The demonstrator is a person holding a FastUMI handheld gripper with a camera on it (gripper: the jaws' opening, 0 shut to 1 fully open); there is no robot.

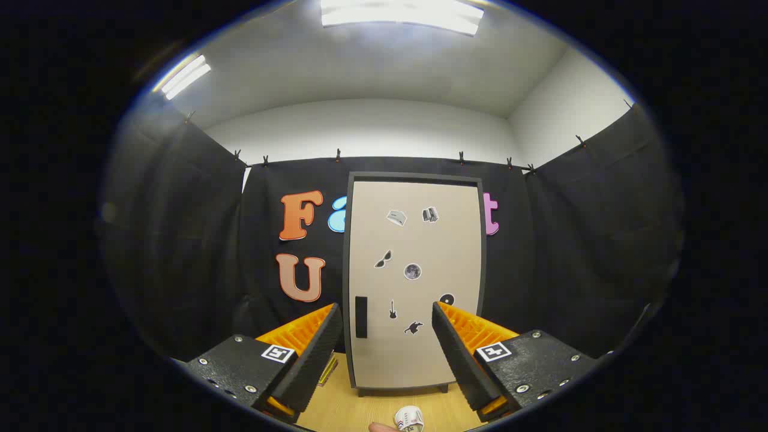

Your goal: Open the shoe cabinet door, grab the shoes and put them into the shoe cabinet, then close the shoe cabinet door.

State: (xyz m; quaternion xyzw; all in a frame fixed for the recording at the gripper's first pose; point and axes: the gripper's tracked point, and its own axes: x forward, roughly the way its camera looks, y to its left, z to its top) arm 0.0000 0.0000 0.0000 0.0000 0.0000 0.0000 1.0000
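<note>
**Gripper spread wide before the closed shoe cabinet**

The gripper holds nothing, its fingers wide apart. The shoe cabinet stands beyond them at twelve o'clock on the wooden table, its pale door closed and dotted with small stickers. A dark handle slot sits at the door's nine o'clock edge, just inside the left finger. At six o'clock, between the fingers, a small white rolled object lies near the cabinet's foot.

Wooden tabletop beneath fingers. Black cloth wall well beyond them, white wall above it. Ceiling lights overhead.
</note>
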